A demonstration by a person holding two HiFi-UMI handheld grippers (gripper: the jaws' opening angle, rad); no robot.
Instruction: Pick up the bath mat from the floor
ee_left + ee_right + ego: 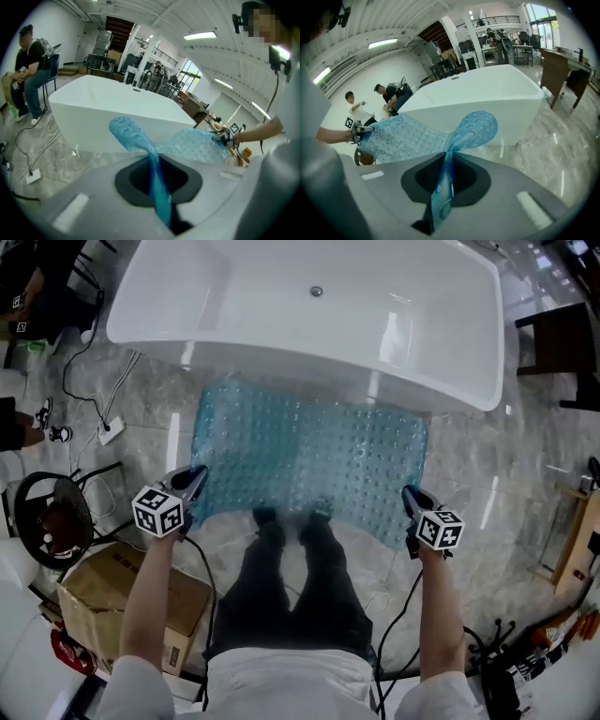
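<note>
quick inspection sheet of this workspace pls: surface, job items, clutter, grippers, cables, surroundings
surface: glossy grey marbled floor.
job's things: translucent blue bubbled bath mat, spread before the white bathtub, near corners pinched and raised.
clutter: brown cardboard box at the person's left.
grippers: left gripper and right gripper, jaws shut on one mat corner each.
cables: white power strip with its lead on the floor; black gripper cables trailing back.
surroundings: dark wooden furniture at right; seated person beyond the tub.

bathtub (281,357) cropped at top, box (98,592) partly behind forearm (150,601)
</note>
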